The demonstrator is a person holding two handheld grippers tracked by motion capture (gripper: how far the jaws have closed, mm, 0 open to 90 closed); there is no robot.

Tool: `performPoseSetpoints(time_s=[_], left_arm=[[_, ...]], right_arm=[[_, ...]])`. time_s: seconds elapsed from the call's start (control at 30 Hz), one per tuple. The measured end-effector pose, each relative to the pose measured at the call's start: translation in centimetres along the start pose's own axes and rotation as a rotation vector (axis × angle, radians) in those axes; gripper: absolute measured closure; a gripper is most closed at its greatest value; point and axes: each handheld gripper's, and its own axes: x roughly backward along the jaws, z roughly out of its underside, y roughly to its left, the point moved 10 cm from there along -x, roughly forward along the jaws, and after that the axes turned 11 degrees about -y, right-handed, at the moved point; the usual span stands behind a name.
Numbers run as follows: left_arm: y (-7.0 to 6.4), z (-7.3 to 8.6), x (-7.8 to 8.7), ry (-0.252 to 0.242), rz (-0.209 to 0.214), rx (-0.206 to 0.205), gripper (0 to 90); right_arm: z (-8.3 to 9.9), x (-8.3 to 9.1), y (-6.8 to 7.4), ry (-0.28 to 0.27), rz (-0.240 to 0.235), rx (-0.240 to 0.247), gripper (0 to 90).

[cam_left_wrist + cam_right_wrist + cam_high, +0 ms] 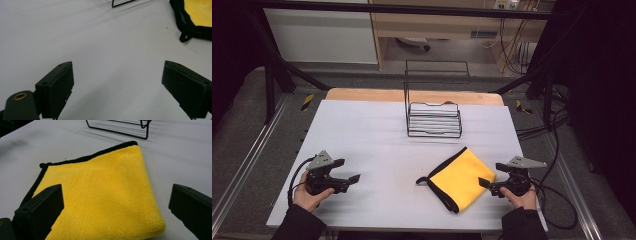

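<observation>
A folded yellow cloth with black edging [460, 177] lies flat on the white table [372, 135], right of centre near the front. My right gripper [486, 184] rests at its right edge, open, jaws wide with nothing between them. In the right gripper view the yellow cloth [105, 192] spreads just ahead of the right gripper [116, 207]. My left gripper [349, 172] sits at the front left, open, pointing right over bare table. In the left gripper view the left gripper [120, 85] is empty, and the cloth's black loop [186, 37] shows at the upper right.
A black wire rack [433, 112] stands upright at the back centre of the table, seen as a wire rack base [117, 128] in the right gripper view. Cables [557, 200] trail off the right side. A wooden strip [412, 95] runs along the far edge.
</observation>
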Motion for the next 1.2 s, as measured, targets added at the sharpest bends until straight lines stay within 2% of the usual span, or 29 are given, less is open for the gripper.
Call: performPoseSetpoints(time_s=[0.13,0.23,0.5,0.63,0.87,1.0,1.07,1.17,1.2], left_arm=[[0.1,-0.1,0.1,-0.002,-0.006,-0.005,10.7],[0.2,-0.2,0.2,-0.01,-0.008,0.008,10.7],[0.3,-0.1,0.3,-0.005,-0.016,0.012,10.7],[0.3,0.0,0.2,0.001,-0.018,0.0,11.0],[0.4,-0.1,0.2,-0.001,-0.023,0.002,11.1],[0.4,0.0,0.2,0.003,-0.028,0.001,11.3],[0.4,-0.1,0.2,0.001,-0.03,0.001,11.3],[0.4,-0.1,0.2,0.001,-0.033,-0.001,11.4],[0.4,-0.1,0.2,0.005,-0.032,-0.006,11.5]], right_arm=[[-0.1,0.0,0.1,0.003,0.005,0.004,0.5],[-0.1,0.0,0.2,0.006,0.006,0.004,0.6],[-0.3,-0.7,1.0,0.024,0.011,0.026,0.8],[-0.7,-1.0,1.5,0.022,0.017,0.033,0.8],[-1.3,-2.3,3.3,0.037,0.012,0.067,2.1],[-1.5,-3.1,4.3,0.04,0.008,0.069,3.8],[-1.7,-4.0,5.2,0.049,0.023,0.099,6.6],[-1.8,-4.6,5.9,0.054,0.034,0.104,8.7],[-1.7,-5.2,6.8,0.071,0.032,0.114,12.6]])
